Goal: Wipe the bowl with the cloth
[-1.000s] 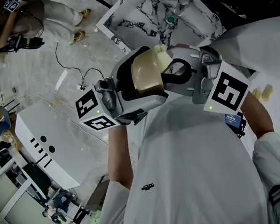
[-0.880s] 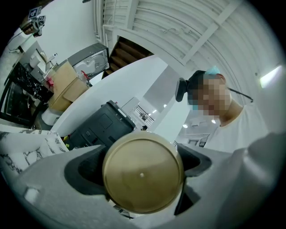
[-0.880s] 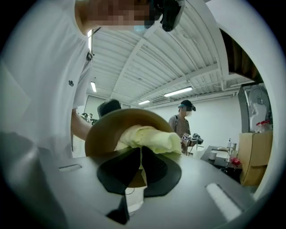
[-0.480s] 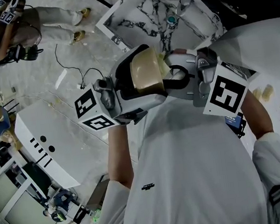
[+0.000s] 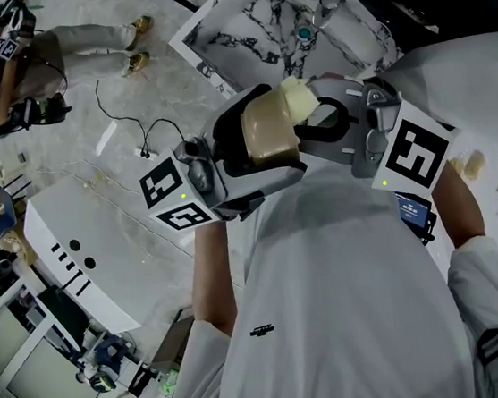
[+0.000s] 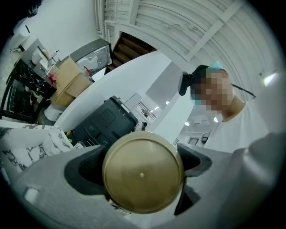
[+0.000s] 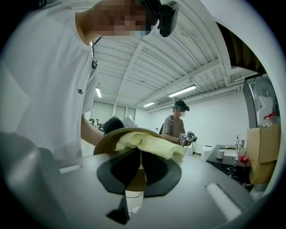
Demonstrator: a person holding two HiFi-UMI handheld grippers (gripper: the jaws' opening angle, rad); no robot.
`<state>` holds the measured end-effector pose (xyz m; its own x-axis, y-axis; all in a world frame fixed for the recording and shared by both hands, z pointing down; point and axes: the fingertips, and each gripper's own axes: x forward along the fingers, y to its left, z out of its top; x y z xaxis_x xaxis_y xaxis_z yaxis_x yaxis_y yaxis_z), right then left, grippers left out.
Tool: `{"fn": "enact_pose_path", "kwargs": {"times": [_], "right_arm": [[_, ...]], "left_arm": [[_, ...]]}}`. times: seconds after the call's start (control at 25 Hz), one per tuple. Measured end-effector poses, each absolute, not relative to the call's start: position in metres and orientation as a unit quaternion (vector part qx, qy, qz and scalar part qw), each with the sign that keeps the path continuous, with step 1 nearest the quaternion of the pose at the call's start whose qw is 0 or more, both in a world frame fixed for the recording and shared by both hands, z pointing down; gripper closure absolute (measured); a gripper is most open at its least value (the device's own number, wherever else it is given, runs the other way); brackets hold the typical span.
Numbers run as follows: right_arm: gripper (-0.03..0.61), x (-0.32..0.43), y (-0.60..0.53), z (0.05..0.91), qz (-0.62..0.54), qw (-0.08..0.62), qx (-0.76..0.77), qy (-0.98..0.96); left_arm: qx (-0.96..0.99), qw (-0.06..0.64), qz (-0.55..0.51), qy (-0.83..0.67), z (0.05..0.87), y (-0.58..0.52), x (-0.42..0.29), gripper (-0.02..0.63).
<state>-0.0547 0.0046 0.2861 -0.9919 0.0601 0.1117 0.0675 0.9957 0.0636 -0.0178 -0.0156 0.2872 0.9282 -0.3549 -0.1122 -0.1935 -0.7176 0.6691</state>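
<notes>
Clearly you are in the middle of the wiping, not at its start. Your left tool (image 5: pixel 230 155) is clamping the bowl (image 6: pixel 142 172), its jaws spread just wide enough to take the bowl's body. The bowl is hanging in the air in front of your chest, off any tabletop, and is lying on its side with the mouth turned towards your right. The cloth (image 7: pixel 147 144) is pressing against the bowl's rim and spilling over its edge. Your right tool (image 7: pixel 139 169) is pinching that cloth with its jaws almost together. How much of the inside is already wiped I cannot tell, since no view is looking into the bowl. I am judging that the rest of the rim and the inner wall are waiting, and that the bowl is not yet set down.

As for the materials, the bowl is showing a flat round foot, a smooth matte brass-coloured skin and a tiny centre dot; it is looking rigid and slick, so the dark padded jaws are doing useful work. The cloth is pale yellow, soft, bunched into thick folds; it is looking compliant enough to follow the curved wall.
</notes>
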Motion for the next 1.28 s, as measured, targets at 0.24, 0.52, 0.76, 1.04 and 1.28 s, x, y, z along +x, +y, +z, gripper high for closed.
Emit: {"fn": "enact_pose_path", "kwargs": {"times": [0.24, 0.52, 0.76, 1.04, 1.28], "right_arm": [[0.557, -0.044, -0.012, 0.289, -0.027, 0.069, -0.016, -0.997], [0.557, -0.040, -0.010, 0.280, -0.029, 0.048, -0.008, -0.998], [0.557, -0.040, 0.008, 0.284, -0.035, 0.063, -0.022, -0.997], [0.557, -0.034, 0.026, 0.270, 0.001, 0.032, -0.037, -0.999], [0.558, -0.026, 0.019, 0.248, 0.017, -0.016, -0.028, -0.999]], "left_arm": [[0.916, 0.337, -0.164, -0.143, 0.262, -0.015, -0.029, 0.100], [0.910, 0.326, -0.216, -0.138, 0.232, -0.019, -0.042, 0.098], [0.907, 0.319, -0.227, -0.157, 0.227, -0.028, -0.046, 0.098], [0.908, 0.305, -0.213, -0.194, 0.235, -0.038, -0.047, 0.098], [0.919, 0.294, -0.174, -0.198, 0.247, -0.034, -0.036, 0.098]]}}
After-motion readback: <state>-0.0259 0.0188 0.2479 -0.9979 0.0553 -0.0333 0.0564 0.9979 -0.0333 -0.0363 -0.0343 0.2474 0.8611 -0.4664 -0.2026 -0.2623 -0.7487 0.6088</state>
